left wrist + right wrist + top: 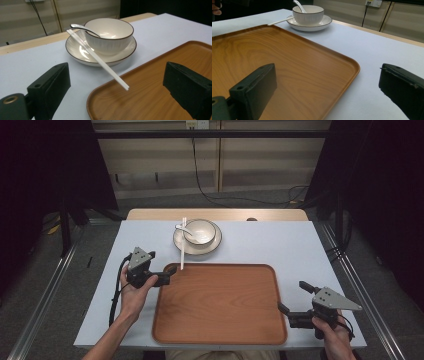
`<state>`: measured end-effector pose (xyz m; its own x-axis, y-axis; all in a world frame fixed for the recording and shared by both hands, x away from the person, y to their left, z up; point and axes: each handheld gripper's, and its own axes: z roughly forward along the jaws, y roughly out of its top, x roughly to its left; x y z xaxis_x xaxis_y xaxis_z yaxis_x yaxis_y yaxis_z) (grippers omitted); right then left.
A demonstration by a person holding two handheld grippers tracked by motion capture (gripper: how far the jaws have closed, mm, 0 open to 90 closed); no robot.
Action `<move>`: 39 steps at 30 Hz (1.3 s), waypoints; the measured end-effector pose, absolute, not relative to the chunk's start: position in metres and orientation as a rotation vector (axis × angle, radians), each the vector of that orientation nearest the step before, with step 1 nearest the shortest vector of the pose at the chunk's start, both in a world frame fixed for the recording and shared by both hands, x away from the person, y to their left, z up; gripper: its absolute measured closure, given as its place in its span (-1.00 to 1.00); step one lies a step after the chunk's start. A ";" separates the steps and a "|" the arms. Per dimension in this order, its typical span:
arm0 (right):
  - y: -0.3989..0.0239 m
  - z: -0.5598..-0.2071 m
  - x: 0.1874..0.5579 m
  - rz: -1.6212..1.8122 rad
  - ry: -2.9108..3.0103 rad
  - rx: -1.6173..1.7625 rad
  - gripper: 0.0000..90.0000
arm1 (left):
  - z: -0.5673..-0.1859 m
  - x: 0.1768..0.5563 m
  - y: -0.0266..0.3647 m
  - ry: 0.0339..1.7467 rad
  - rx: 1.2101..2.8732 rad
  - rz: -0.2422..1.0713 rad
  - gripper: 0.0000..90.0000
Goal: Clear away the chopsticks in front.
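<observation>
Your right gripper (295, 296) sits nearest, jaws wide apart over the wooden tray's (220, 302) right edge. Your left gripper (169, 272), also open, straddles the tray's far-left corner. Beyond it, white chopsticks (97, 58) lean off the plate (75, 51), tips seemingly over the tray rim; bowl (110, 35) and spoon (78, 26) rest there.

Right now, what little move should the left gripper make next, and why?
Probably ease the left gripper forward to the chopsticks. Its jaws are open and empty, aimed at them, and the chopsticks lean on the plate with tips over the tray rim, closest to it.
</observation>
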<state>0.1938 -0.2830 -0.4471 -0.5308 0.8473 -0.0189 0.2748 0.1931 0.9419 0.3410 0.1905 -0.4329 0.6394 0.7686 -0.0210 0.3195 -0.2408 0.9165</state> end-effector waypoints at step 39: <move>-0.283 -0.448 0.194 1.345 1.930 1.047 -0.97 | -0.428 0.435 0.175 0.944 1.916 0.504 -0.51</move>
<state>0.1943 -0.2831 -0.4481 -0.5390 0.8422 -0.0107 0.2818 0.1923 0.9400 0.4349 0.1752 -0.4281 0.6232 0.7815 -0.0314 0.4087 -0.2911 0.8650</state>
